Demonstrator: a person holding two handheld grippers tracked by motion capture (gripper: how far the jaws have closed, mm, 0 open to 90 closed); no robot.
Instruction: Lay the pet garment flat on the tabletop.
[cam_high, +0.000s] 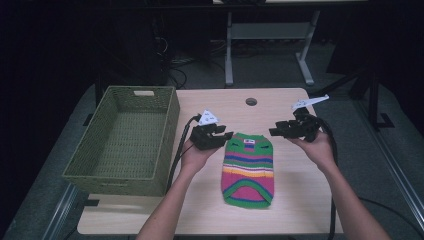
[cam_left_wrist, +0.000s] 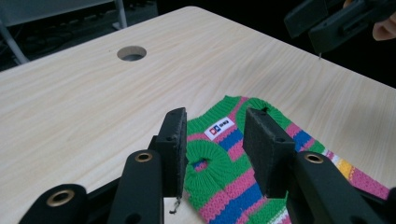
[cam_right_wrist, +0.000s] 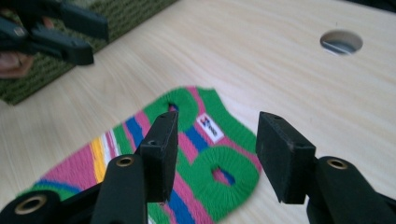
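High view: striped sweater (cam_high: 248, 169) is lying flat mid-table, basket (cam_high: 125, 140) sitting to its left; both grippers are hovering at its collar end.

Left gripper view: left gripper (cam_left_wrist: 212, 140) is gaping, empty, over one sleeve.

Right gripper view: right gripper (cam_right_wrist: 217, 149) is gaping over the other sleeve. Pinch both evenly.

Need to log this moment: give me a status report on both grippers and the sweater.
Left gripper open, empty. Right gripper open, empty. Striped sweater flat on table, between them, untouched. Green basket off left; nothing in the way.
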